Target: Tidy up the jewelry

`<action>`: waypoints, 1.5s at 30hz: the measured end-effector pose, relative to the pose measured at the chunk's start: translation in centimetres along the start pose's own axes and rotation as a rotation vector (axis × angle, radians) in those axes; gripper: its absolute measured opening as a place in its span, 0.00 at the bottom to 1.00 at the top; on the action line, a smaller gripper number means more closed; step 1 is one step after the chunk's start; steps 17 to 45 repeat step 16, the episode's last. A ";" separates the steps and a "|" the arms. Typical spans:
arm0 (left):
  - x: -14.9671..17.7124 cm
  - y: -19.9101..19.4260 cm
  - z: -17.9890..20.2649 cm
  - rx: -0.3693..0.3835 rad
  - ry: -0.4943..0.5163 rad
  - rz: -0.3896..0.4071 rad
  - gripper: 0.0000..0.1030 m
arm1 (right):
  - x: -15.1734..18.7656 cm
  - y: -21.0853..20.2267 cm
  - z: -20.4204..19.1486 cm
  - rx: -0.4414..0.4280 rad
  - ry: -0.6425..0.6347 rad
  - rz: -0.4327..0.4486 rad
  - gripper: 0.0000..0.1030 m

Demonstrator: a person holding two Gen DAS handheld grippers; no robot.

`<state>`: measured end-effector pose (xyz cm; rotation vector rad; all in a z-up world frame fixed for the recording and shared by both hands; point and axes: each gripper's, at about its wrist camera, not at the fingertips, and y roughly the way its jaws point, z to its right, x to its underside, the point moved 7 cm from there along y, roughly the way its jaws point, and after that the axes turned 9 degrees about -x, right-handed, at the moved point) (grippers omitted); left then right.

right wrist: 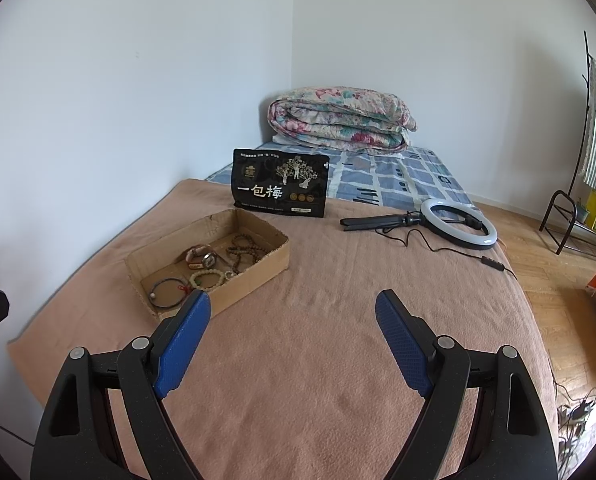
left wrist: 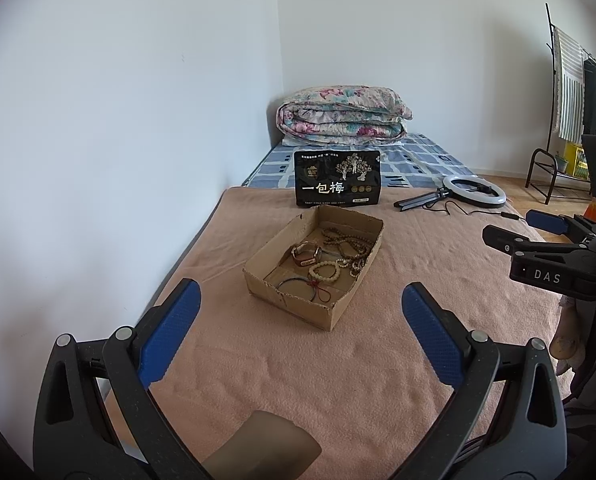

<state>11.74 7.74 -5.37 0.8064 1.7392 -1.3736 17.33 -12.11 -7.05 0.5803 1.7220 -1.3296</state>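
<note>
Jewelry [left wrist: 330, 258] sits tangled in the box [left wrist: 294, 302] on the bed; both my claws, left [left wrist: 300, 334] and right [right wrist: 294, 342], hang spread and empty. Grabbing one bracelet may drag others along.

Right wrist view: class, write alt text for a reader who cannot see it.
An open gripper hovers empty over a pink blanket; ahead to its left sits a shallow cardboard box holding a watch and bead bracelets. Behind stand a black pouch and a ring light.
</note>
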 end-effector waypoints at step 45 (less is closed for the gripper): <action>-0.4 -0.5 -0.1 -0.022 0.013 0.024 0.99 | 0.1 0.0 0.2 0.007 0.014 -0.004 0.82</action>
